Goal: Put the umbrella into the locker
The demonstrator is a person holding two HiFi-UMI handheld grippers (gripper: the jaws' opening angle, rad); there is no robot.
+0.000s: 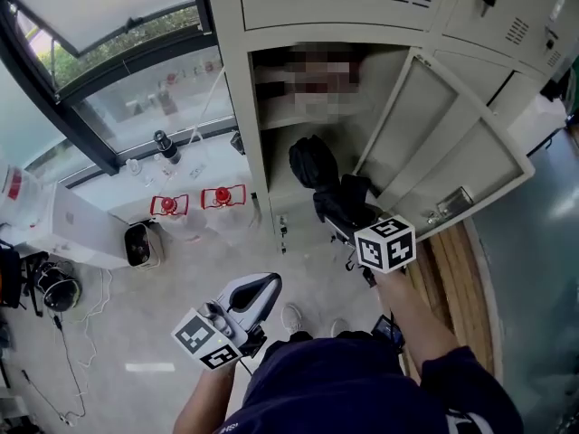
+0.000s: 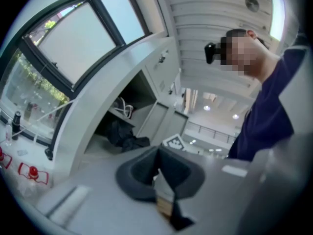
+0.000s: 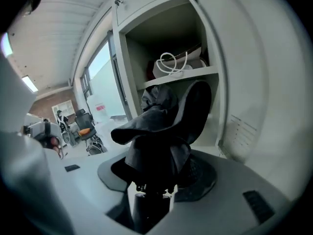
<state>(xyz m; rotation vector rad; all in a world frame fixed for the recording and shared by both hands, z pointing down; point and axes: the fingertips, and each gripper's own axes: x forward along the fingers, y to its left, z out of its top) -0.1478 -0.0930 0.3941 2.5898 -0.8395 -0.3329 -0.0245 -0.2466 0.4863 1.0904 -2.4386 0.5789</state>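
Beige metal locker [image 1: 240, 98] stands open ahead. Right tongs [image 3: 157, 181] clamp the shaft of a black folded fabric umbrella [image 3: 164, 124], its bunched canopy at the lower compartment's mouth. Left tongs [image 2: 159, 174], closed and empty, hang well apart.

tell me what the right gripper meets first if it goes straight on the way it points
Probably the black bag low in the open locker, though the umbrella the right gripper holds would touch first; depth is unclear.
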